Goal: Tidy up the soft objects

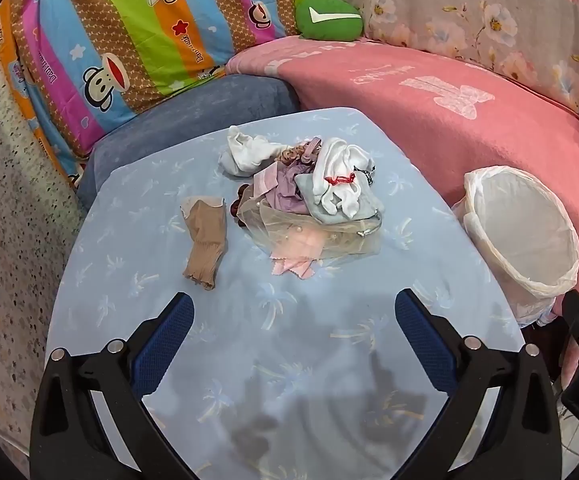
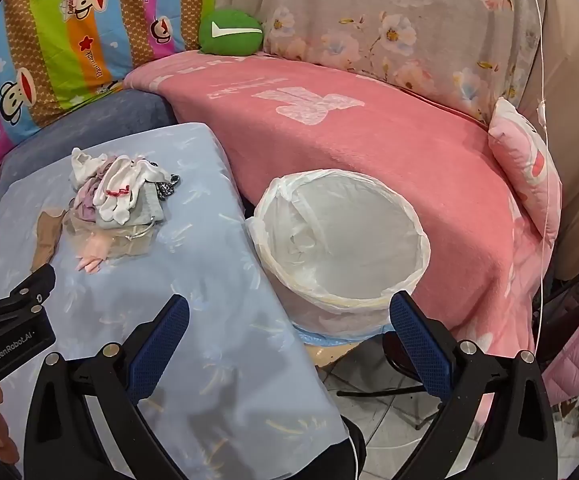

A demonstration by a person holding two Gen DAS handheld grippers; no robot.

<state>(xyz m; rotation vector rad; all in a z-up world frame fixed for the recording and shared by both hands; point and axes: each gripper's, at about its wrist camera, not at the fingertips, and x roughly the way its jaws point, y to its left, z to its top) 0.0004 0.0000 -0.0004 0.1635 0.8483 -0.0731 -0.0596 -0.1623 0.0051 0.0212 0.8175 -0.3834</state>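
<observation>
Left wrist view had the left gripper [image 1: 293,312] spread wide with nothing between its blue textured pads, hovering over the table [image 1: 249,360], which wore a smooth pale-blue cloth printed with faint palm shapes. Straight ahead of the claw, well apart from it, sat the pile of soft objects [image 1: 309,188]: crumpled white socks on top, one with a red stitched band, over lilac and grey-green fabric, a sheer beige mesh piece with small pearl beads, and a pink cloth with a zigzag edge poking out toward the claw. Just left of the pile and nearer the left finger lay a tan stocking [image 1: 205,240], thin, ribbed at the cuff, flattened and apart from the heap. Ahead-right of the claw, off the table edge, stood a round bin [image 1: 529,240] lined with a crinkled white plastic bag, tilted against a fuzzy pink blanket [image 1: 449,120]. Right wrist view showed the right gripper [image 2: 289,316] likewise fully spread and empty, the bin [image 2: 369,304] directly ahead between its fingers and close, the pile [image 2: 125,200] ahead-left on the table. A green plush cushion [image 2: 229,32] sat far ahead, beside a striped cartoon-monkey quilt [image 2: 69,40].
</observation>
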